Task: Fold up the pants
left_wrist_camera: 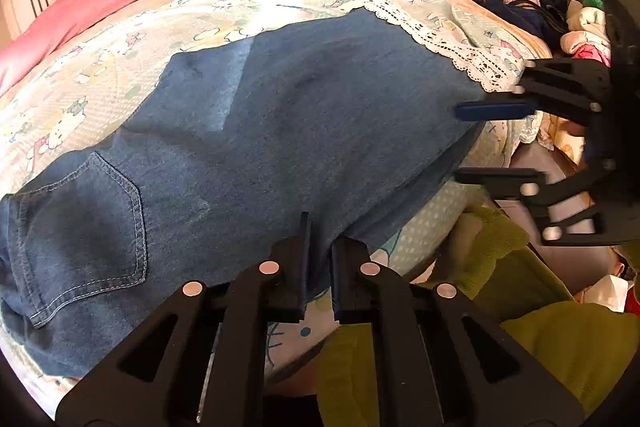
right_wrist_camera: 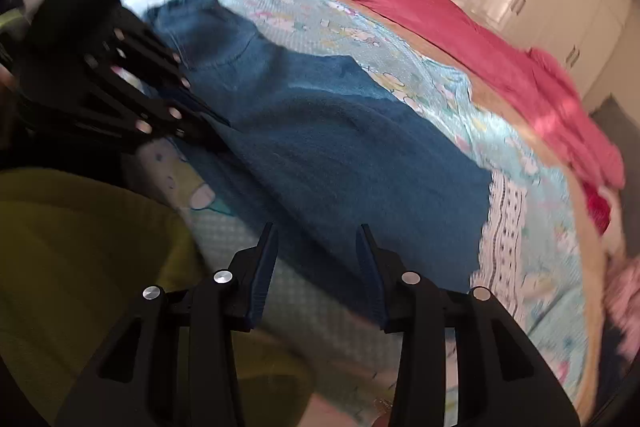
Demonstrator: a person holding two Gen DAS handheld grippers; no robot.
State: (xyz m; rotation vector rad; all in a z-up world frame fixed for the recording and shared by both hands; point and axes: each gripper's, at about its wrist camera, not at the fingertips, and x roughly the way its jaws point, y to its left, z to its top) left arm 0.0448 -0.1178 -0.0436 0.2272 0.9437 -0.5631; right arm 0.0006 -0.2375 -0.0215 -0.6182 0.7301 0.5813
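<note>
The blue pants (left_wrist_camera: 248,147) lie flat along the near edge of the bed (left_wrist_camera: 100,83). My left fingers (left_wrist_camera: 320,267) pinch their near hem; my right fingers (right_wrist_camera: 316,267) hover spread over the cuff end.

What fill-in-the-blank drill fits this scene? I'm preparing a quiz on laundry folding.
1. The blue pants lie on a bed cover printed with ____ characters.
2. The left gripper has closed on the near ____ of the pants.
3. The right gripper has its jaws ____.
4. The pants hem is trimmed with white ____.

Missing words: Hello Kitty; edge; open; lace
</note>
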